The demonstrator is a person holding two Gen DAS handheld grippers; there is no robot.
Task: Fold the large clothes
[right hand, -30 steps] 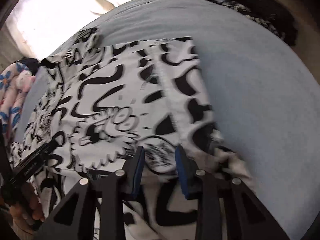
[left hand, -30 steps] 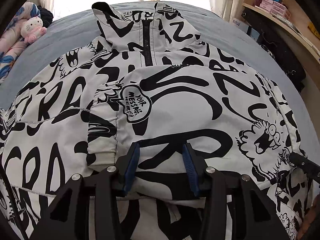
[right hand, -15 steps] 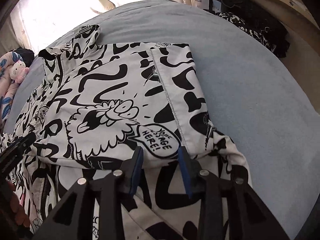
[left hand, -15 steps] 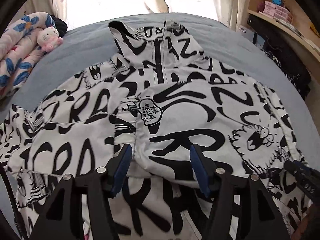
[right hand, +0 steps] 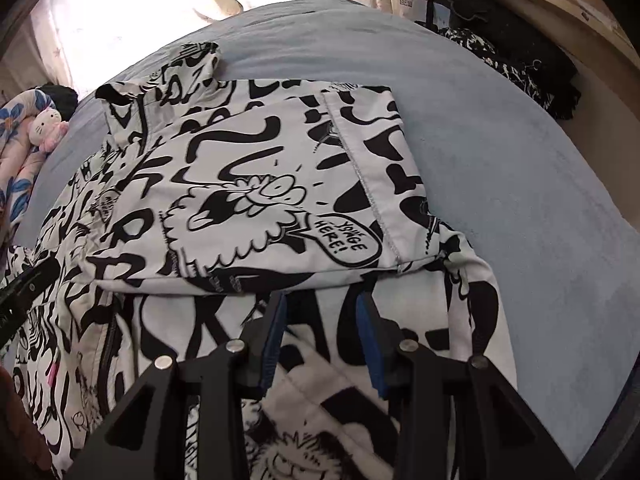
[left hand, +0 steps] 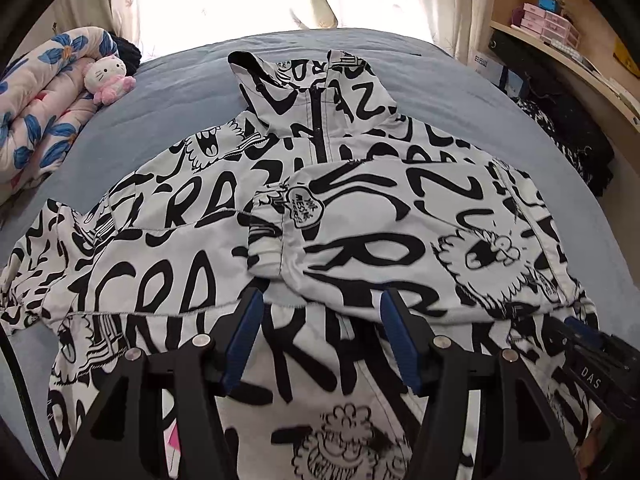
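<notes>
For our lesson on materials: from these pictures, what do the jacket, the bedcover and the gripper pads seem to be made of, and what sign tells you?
Jacket: probably thin woven synthetic, matt; it lies in crisp folds with stitched seams and a printed pattern.
Bedcover: soft napped cloth, perhaps fleece or brushed cotton; its surface looks fuzzy and dull.
Pads: likely blue rubber or foam, matt, on hard black plastic-looking fingers.

Both grippers have backed up and away from the jacket [left hand: 360,216]. The left gripper [left hand: 320,332] was clamped on the folded sleeve [left hand: 400,240] a second ago; its jaws have opened and let go (nothing between them now). The right gripper [right hand: 322,340] eased open too, clear of the fabric.
</notes>
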